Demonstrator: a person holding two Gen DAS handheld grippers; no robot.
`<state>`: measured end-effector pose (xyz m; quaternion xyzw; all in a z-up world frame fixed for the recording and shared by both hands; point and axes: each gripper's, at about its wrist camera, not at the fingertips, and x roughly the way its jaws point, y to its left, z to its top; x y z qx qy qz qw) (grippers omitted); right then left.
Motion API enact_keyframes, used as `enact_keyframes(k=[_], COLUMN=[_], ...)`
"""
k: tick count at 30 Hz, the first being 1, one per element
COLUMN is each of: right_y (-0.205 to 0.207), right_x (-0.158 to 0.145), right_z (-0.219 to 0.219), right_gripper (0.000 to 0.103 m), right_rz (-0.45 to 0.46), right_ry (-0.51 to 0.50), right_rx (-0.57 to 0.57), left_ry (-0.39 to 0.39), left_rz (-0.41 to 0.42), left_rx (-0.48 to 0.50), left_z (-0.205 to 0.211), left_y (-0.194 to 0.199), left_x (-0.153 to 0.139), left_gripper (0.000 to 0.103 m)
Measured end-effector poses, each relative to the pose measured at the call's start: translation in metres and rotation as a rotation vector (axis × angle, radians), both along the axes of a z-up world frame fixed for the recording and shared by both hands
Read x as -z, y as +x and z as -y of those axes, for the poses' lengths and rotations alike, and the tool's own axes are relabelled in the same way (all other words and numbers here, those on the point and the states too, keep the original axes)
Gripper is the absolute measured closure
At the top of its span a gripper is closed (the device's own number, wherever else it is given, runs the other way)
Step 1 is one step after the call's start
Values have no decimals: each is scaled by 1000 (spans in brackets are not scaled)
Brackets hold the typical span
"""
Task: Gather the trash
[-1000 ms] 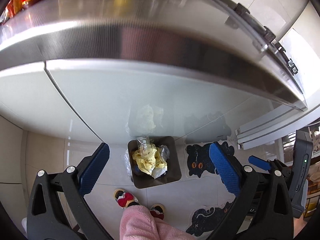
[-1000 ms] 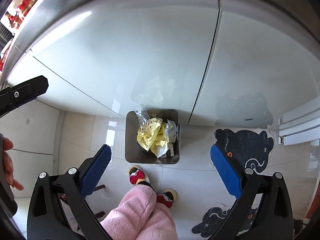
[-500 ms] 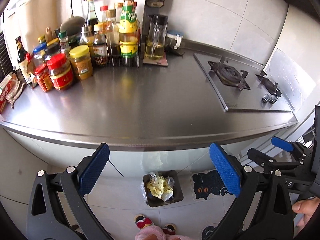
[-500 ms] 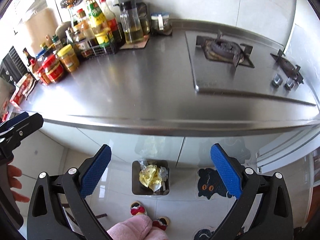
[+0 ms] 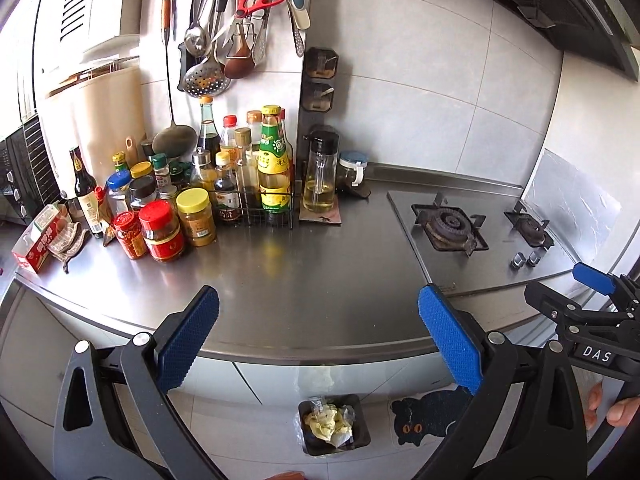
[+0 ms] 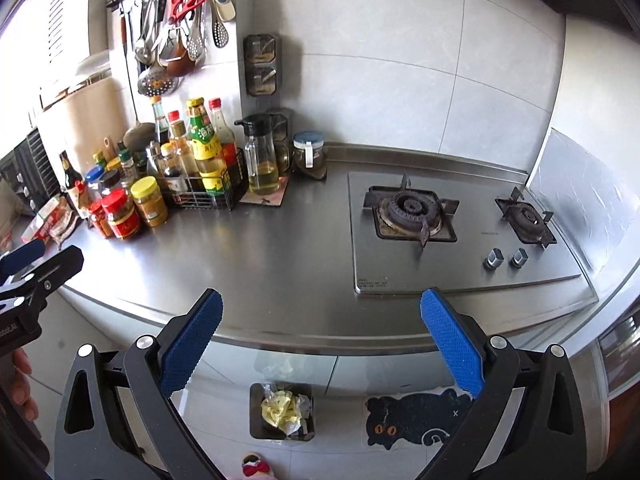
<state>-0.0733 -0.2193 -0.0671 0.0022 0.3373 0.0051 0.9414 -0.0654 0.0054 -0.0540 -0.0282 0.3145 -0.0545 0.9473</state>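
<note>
A dark square trash bin [image 5: 362, 436] [image 6: 256, 420] stands on the floor below the counter, holding crumpled yellow and clear wrappers [image 5: 328, 424] [image 6: 282, 408]. My left gripper [image 5: 318, 340] is open and empty, held above the front edge of the steel counter [image 5: 300, 280]. My right gripper [image 6: 320, 340] is open and empty too, over the counter [image 6: 280, 264] front edge. The right gripper also shows in the left wrist view [image 5: 592, 292] at the right, and the left gripper in the right wrist view [image 6: 28, 264] at the left. No trash shows on the counter.
Several sauce bottles and jars [image 5: 180, 196] [image 6: 160, 176] crowd the counter's back left. An oil bottle [image 5: 318, 180] and a gas hob [image 6: 460, 232] [image 5: 480, 236] stand further right. Utensils [image 5: 236, 20] hang on the wall. A black cat mat [image 6: 416, 416] lies on the floor.
Both wrist views have tilted up from the cabinet fronts and the bin to the whole counter and wall. The bin now looks smaller and lower. Both grippers stay open.
</note>
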Motion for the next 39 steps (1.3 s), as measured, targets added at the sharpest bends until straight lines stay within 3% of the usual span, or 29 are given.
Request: enact_keyframes(k=[7,39], right_y=[-9,-7], right_x=[-20,-30], right_z=[2,0], right_gripper=[3,3], right_rz=[53,68], right_ry=[-2,-6], right_rx=[32,54], left_ry=[28,23], left_rz=[56,68], left_rx=[-11,-14], left_z=[2,-1], left_y=[-12,-8], left_x=[-19,-28], left_gripper=[8,8])
